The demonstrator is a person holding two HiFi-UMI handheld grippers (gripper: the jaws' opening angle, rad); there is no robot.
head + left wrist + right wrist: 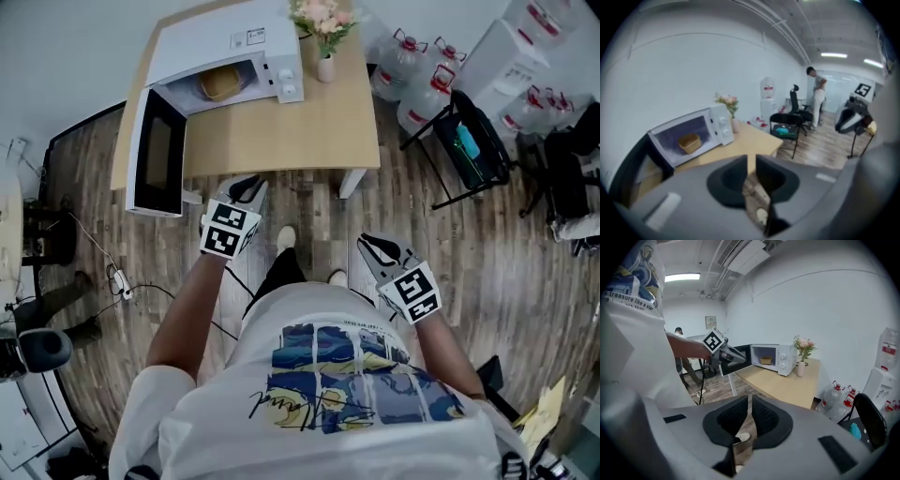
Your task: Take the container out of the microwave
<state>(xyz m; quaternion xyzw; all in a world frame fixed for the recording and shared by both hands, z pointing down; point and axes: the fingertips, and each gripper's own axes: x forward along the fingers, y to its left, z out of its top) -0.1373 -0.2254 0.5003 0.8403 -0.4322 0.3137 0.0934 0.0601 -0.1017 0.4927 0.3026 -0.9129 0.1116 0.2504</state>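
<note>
The person stands facing the table in a white T-shirt [347,394] with a blue print, a gripper in each hand held low over the wooden floor [487,253], well short of the tabletop's near edge. The left gripper [246,189] has its jaws drawn together with only a thin slit between them and nothing in it; it points toward the open microwave. The right gripper [375,247] is the same, jaws together and empty, and it hangs a little further back from the table than the left one. Beyond them is the pale wooden tabletop [300,131], mostly bare along its near edge. The white microwave [225,42] sits at the far left corner, and its dark-windowed door [157,155] is swung wide open past the tabletop's left edge. The container [222,82], a small tan tub, is inside the microwave on the cavity floor, apart from both grippers. Just beside the microwave's control panel, at the far edge, a small white vase [324,67] holds pink flowers [323,19]. Off the tabletop's right edge, on the floor, there are large water bottles [412,75] with red caps and a black folding chair [473,141] near them.
</note>
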